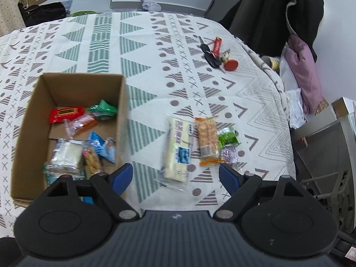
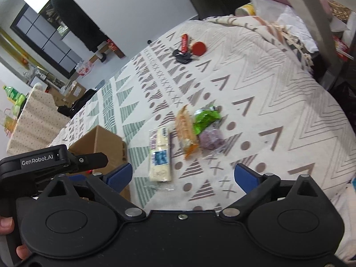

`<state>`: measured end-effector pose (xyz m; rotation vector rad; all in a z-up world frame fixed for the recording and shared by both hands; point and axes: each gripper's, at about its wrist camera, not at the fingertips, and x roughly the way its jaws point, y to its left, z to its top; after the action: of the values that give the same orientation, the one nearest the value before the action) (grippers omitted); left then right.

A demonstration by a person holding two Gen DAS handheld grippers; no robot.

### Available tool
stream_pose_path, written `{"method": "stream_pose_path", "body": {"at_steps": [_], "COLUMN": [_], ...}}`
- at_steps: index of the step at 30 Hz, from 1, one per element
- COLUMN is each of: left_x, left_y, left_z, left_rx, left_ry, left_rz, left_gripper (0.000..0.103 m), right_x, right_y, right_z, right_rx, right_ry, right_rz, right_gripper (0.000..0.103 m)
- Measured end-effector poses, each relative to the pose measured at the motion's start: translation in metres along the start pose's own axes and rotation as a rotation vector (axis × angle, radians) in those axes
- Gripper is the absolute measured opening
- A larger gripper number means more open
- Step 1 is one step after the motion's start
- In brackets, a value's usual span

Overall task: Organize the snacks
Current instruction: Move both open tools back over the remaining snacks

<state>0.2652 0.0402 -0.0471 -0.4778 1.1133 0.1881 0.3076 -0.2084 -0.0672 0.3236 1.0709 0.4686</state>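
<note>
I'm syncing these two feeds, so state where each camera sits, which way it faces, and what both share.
Left wrist: rides the left claw, open, looking down and forward at the cardboard box of snacks and the loose packets beside it.
Right wrist: rides the right claw, open, tilted, facing the same packets; the other claw's black body and fingertips show at the left.
Shared: pale long packet, orange packet, keys, patterned tablecloth.

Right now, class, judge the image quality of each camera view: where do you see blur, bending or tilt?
Left wrist view: the snacks in the cardboard box look smeared, the keys sharper; fisheye bends the tablecloth edges. Right wrist view: the whole scene is tilted, and the green packet and purple packet are softly blurred; both claws stand open.
</note>
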Motion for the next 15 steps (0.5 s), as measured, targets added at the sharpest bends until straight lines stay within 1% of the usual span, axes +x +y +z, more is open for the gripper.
{"method": "stream_pose_path", "body": {"at_steps": [8, 15], "left_x": [0.018, 0.04], "left_y": [-0.024, -0.038], "left_z": [-0.005, -0.007], "left_rx": [0.022, 0.047], "left_ry": [0.033, 0.068], "left_rz": [-0.008, -0.012], "left_gripper": [0.084, 0.084], "right_x": [0.0, 0.007], "right_y": [-0.03, -0.055], "right_z": [0.002, 0.004], "right_rx": [0.033, 0.056], "right_ry": [0.006, -0.011], "right_rz": [-0.009, -0.017], "right_gripper": [0.099, 0.099]}}
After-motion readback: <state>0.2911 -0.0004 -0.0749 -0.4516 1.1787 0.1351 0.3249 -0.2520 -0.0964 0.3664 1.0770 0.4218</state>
